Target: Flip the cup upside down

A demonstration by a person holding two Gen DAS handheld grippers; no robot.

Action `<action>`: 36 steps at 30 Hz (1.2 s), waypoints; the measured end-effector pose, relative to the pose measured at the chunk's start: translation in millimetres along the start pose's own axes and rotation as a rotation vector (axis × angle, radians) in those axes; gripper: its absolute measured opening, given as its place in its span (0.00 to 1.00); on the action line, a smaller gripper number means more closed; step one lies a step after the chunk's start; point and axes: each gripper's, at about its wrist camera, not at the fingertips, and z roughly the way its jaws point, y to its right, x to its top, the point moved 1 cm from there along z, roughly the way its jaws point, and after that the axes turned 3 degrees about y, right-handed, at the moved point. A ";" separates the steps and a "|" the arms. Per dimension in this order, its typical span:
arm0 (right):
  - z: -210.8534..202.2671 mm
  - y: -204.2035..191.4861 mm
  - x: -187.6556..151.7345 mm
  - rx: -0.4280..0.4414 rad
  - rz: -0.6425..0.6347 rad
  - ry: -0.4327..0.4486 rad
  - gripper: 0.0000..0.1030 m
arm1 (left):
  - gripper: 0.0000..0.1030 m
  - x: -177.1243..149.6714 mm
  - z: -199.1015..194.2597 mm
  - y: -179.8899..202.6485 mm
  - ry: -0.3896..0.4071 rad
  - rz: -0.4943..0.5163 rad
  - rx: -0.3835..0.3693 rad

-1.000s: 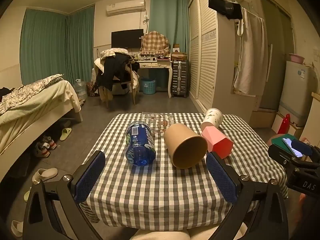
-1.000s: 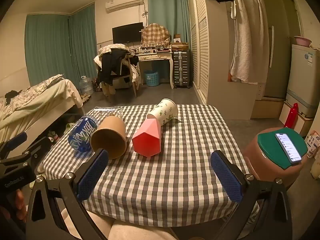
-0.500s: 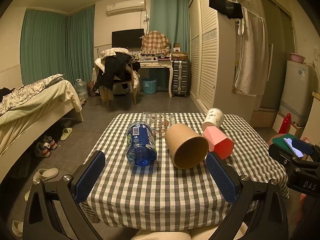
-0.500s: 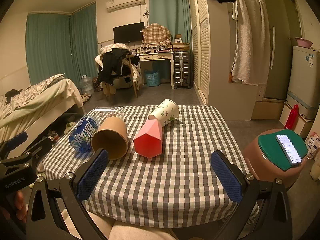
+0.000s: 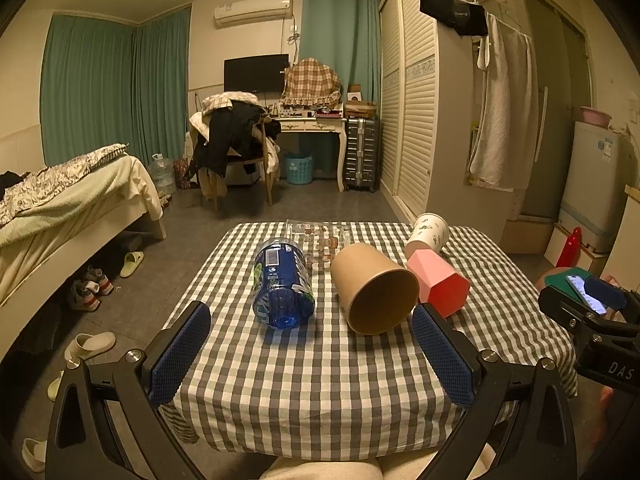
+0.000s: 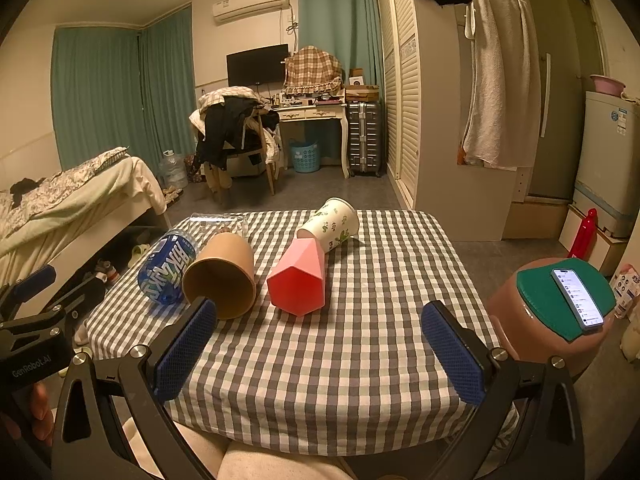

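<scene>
we hold both tools spread wide and empty above the near edge of the desk (image 5: 320, 392). the brown cup (image 5: 374, 290) lies on its side on the desk, just right of the blue bottle (image 5: 282, 284), long axis running away from us, mouth toward us. it sits ahead of our left tool (image 5: 312, 354); our right tool (image 6: 320, 346) is farther, so we judge the left the nearer reach.
</scene>
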 end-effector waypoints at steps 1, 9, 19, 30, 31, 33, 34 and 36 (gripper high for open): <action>-0.1 -0.1 -0.1 0.000 0.001 0.000 1.00 | 1.00 -0.5 0.4 -0.8 -0.002 -0.002 0.000; 2.6 -2.3 -3.4 0.010 0.000 -0.005 1.00 | 1.00 -2.1 4.3 -3.0 -0.010 -0.010 0.007; 3.8 -3.1 -3.3 0.010 -0.002 -0.007 1.00 | 1.00 -2.4 5.5 -4.8 -0.013 -0.015 0.004; 4.6 -3.9 -3.7 0.010 -0.003 -0.009 1.00 | 1.00 -4.5 5.7 -5.8 -0.015 -0.017 0.007; 4.7 -4.0 -3.8 0.010 -0.003 -0.008 1.00 | 1.00 -5.0 6.2 -6.0 -0.016 -0.018 0.007; 4.7 -3.8 -3.7 0.011 -0.003 -0.009 1.00 | 1.00 -5.3 6.4 -6.4 -0.018 -0.017 0.008; 5.4 -4.1 -4.3 0.010 -0.002 -0.009 1.00 | 1.00 -6.0 6.3 -6.7 -0.019 -0.017 0.008; 5.1 -4.1 -4.0 0.011 -0.003 -0.009 1.00 | 1.00 -5.9 8.2 -7.0 -0.023 -0.019 0.009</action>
